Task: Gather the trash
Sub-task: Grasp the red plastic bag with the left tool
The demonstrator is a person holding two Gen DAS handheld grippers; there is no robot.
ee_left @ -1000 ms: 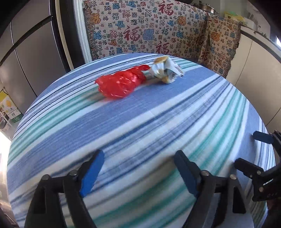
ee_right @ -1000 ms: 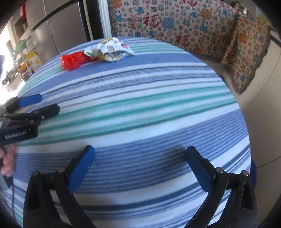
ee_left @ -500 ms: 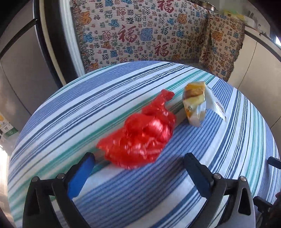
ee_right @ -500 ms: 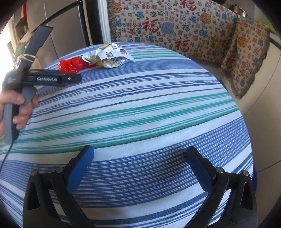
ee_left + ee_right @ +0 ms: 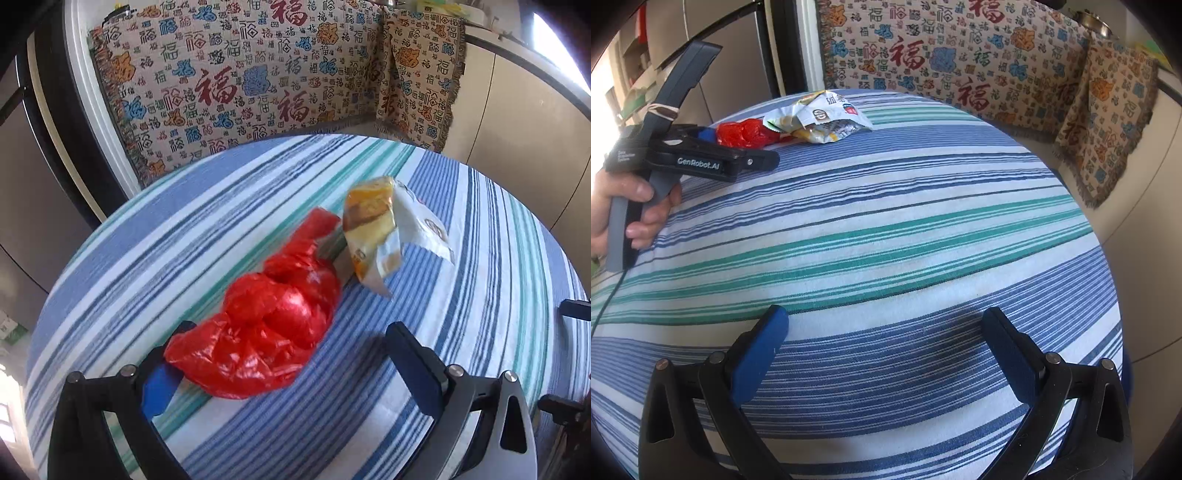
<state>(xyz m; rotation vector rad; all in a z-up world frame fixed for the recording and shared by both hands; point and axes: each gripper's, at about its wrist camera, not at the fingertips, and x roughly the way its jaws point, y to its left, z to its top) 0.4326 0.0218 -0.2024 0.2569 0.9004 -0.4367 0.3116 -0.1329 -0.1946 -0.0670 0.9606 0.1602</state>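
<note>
Round table (image 5: 498,266) in a striped cloth, trash sitting toward its far edge. The red plastic bag (image 5: 266,325) runs lengthwise away from the left gripper (image 5: 295,354), its near end already between the wide-apart jaws, nothing clamped. Right gripper (image 5: 886,350) gapes empty, well away. Crumpled snack wrapper (image 5: 384,236) touches the bag's far end.

The left gripper (image 5: 701,134) has "GenRobot.AI" in white letters on its black side. The cloth (image 5: 236,85) hanging behind the table is covered with the Chinese sign 福, big in red and small in other colours. The snack wrapper (image 5: 820,116) has print too small to read
</note>
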